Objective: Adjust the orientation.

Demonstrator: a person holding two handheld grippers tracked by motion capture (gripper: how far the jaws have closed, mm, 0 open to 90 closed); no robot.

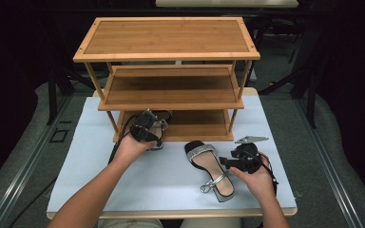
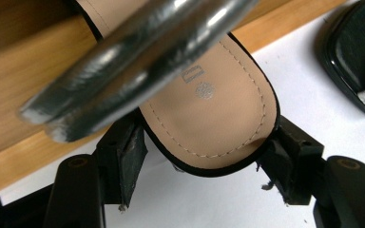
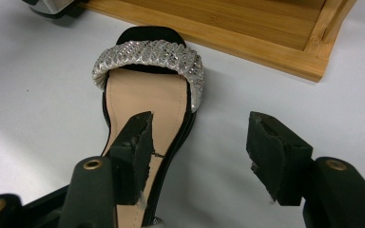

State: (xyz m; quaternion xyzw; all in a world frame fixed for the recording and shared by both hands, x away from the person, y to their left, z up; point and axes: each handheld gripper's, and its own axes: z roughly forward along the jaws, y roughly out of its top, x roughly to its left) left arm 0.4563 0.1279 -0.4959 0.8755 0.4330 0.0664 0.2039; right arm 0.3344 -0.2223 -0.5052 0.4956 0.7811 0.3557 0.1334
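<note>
We held the left gripper (image 2: 199,178) at the front edge of the lowest shelf of the bamboo shoe rack (image 1: 166,35). Its jaws stood wide around the heel end of one sandal (image 2: 209,114), which lay half on that shelf; whether the pads pressed it, we could not tell. The second sandal (image 1: 209,168), with a glittering silver strap, lay flat on the white table (image 1: 90,156). Our right gripper (image 3: 197,156) hovered over it, jaws wide apart and gripping nothing.
</note>
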